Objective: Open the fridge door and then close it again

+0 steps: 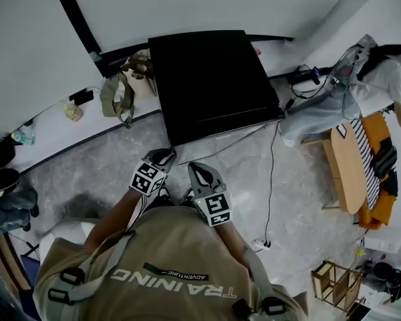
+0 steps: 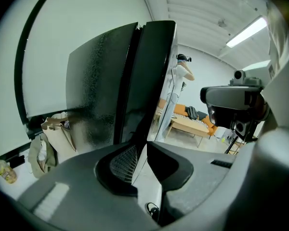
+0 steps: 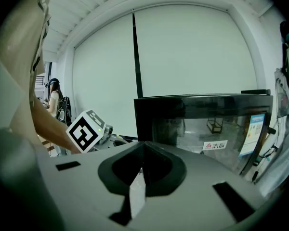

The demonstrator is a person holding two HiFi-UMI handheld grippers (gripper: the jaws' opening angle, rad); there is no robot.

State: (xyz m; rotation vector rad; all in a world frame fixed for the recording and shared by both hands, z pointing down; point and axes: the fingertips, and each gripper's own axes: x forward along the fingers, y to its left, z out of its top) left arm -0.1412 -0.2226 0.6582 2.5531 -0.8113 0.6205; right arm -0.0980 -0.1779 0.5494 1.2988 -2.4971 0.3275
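Observation:
From above in the head view, the black fridge point(image 1: 207, 79) stands against the white wall with its door shut. My left gripper point(image 1: 162, 158) hangs just in front of the door's left corner, and my right gripper point(image 1: 199, 174) is beside it, a little further back. In the left gripper view the fridge point(image 2: 115, 85) shows from its side, with the door edge point(image 2: 156, 76) flush and the left gripper point(image 2: 143, 146) shut on nothing. Over the shut right gripper point(image 3: 143, 150), the right gripper view shows the glossy door front point(image 3: 207, 126).
A tan bag point(image 1: 117, 95) and a paper bag point(image 1: 140, 69) lie left of the fridge. A cable point(image 1: 271, 179) trails over the floor on the right, near a wooden bench point(image 1: 351, 166) and heaped clothes point(image 1: 321, 105). A small wooden crate point(image 1: 334, 283) stands at lower right.

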